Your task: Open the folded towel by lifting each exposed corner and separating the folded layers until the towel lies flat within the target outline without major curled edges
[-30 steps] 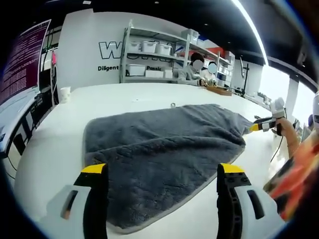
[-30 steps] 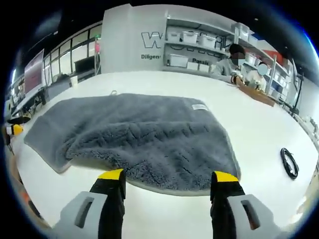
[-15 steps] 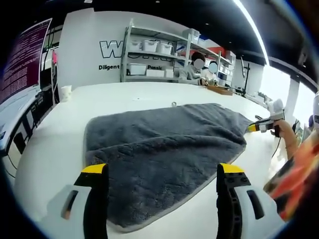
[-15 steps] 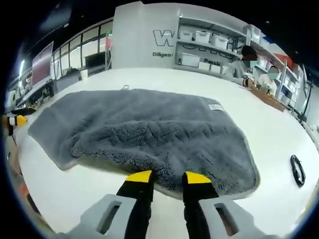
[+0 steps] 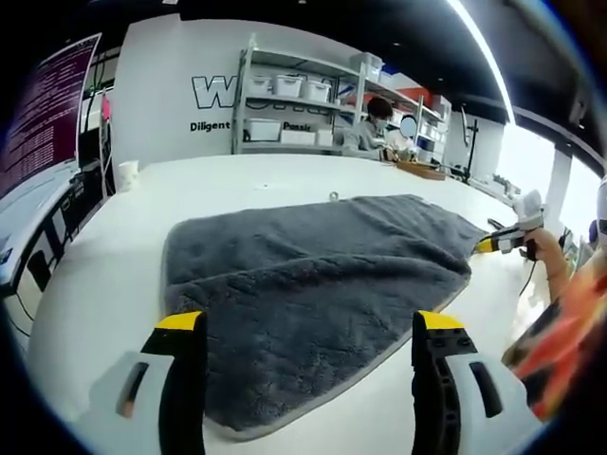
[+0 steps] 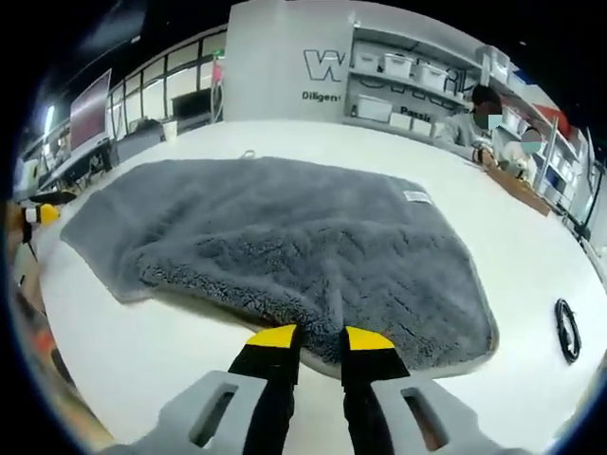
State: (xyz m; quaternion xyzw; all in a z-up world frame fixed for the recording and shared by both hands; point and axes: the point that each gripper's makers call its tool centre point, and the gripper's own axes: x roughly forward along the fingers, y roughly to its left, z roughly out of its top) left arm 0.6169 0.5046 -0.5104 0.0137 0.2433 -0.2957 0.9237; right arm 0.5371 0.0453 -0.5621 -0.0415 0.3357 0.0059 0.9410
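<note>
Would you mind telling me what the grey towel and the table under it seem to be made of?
The towel looks like plush microfibre or terry: deep fuzzy pile with pressed ridges and a paler stitched border. The table looks like a smooth white laminate or painted board with a soft sheen, though the exact material is unclear.

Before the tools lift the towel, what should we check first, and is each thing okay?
1. Right tool closed on the grey towel's near folded edge: ok.
2. Left tool ready to pinch: not ok, open, holding nothing.
3. Towel flat: not ok, top layer folded over.
4. Black ring clear of towel: ok.
5. Target outline on the table: cannot tell.
6. White label corner uncurled: ok.
</note>
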